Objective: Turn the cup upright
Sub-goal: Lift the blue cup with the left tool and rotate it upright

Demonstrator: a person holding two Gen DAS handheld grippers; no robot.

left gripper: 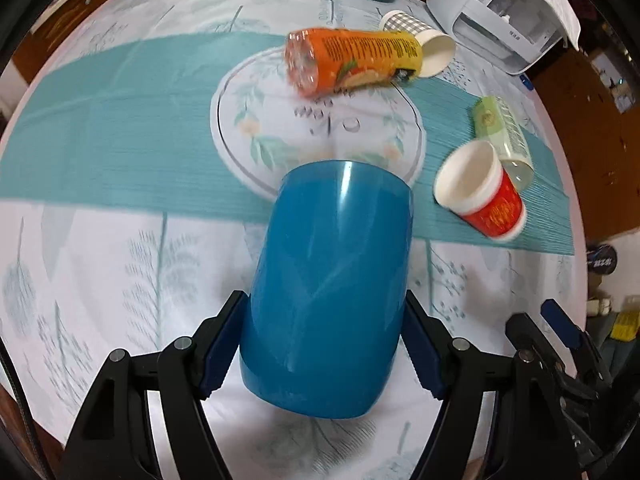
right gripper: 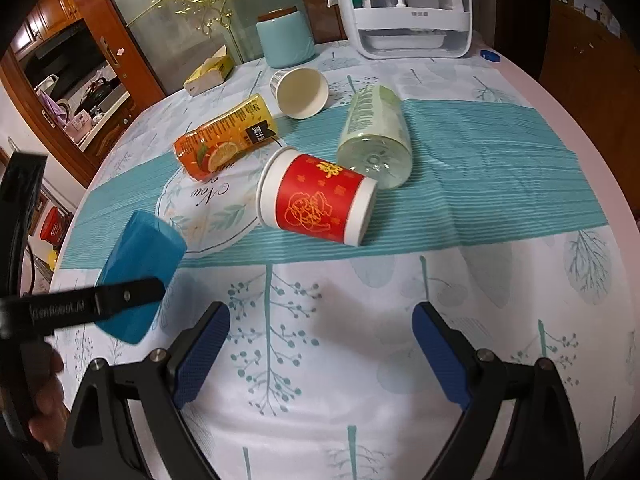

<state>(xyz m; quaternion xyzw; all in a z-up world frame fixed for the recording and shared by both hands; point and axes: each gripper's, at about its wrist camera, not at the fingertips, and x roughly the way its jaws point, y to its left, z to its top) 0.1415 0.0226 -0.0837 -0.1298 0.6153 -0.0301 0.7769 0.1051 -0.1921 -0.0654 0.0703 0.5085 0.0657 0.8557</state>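
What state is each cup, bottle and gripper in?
Blue cup: held, tilted, closed base away from camera.
Red cup: on its side.
Checked cup: on its side.
Orange bottle: lying down.
Green bottle: lying down.
Left gripper: shut on blue cup.
Right gripper: open.

A home dining room: a round table with a leaf-print cloth, wooden cabinets at ten o'clock, a white countertop appliance at twelve.

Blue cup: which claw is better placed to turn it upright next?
Left. The left claw already clamps the blue cup on both sides; the right claw is open over bare tablecloth.
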